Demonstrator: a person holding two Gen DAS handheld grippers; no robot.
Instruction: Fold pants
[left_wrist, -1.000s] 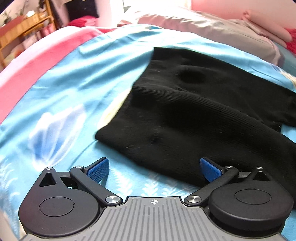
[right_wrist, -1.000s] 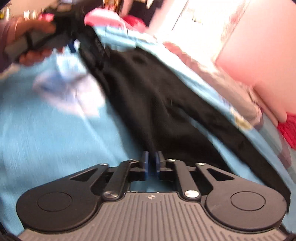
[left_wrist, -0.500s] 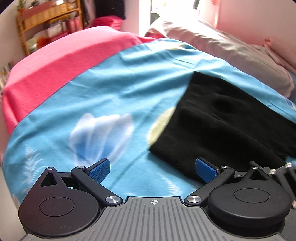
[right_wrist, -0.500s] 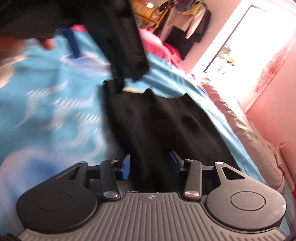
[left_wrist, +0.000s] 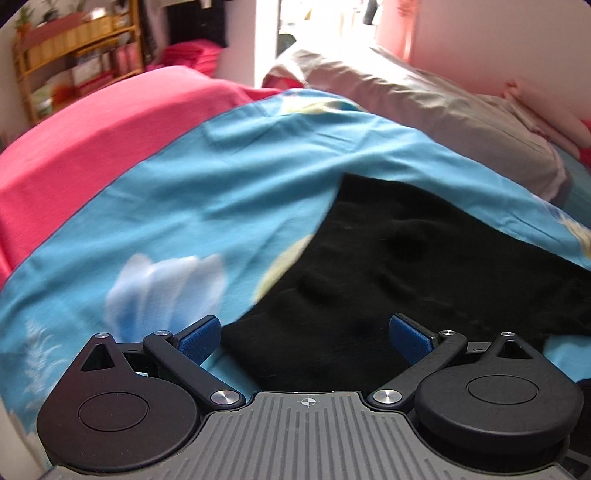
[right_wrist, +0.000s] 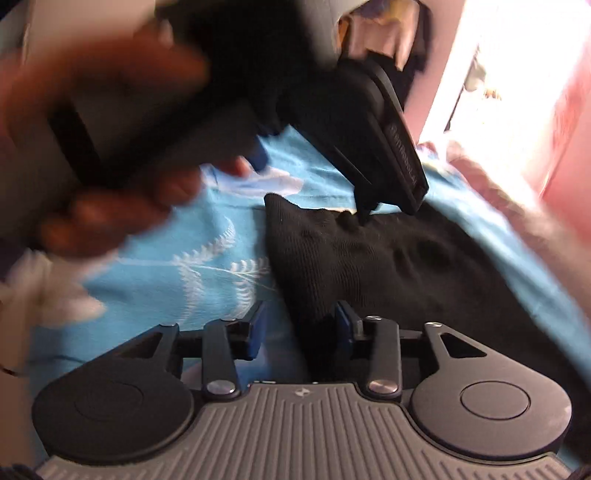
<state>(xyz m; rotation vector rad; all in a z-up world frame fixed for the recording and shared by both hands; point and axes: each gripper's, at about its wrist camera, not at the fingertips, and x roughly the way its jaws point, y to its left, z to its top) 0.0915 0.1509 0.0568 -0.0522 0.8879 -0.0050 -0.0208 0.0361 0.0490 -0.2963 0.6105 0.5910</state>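
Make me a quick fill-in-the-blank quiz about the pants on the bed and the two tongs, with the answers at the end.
1. The pants lying on the bed are ____ in colour.
2. The sheet right under the pants is mostly ____.
3. The left tongs stand wide ____, with nothing gripped.
4. A fold of the pants lies between the pads of the ____ tongs, which do not pinch it.

Answers: black; blue; open; right

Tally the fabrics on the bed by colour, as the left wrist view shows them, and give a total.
Black: 1, the pants
Blue, printed: 1, the bed cover
Pink: 1, the blanket
Beige-grey: 1, the pillow
Total: 4
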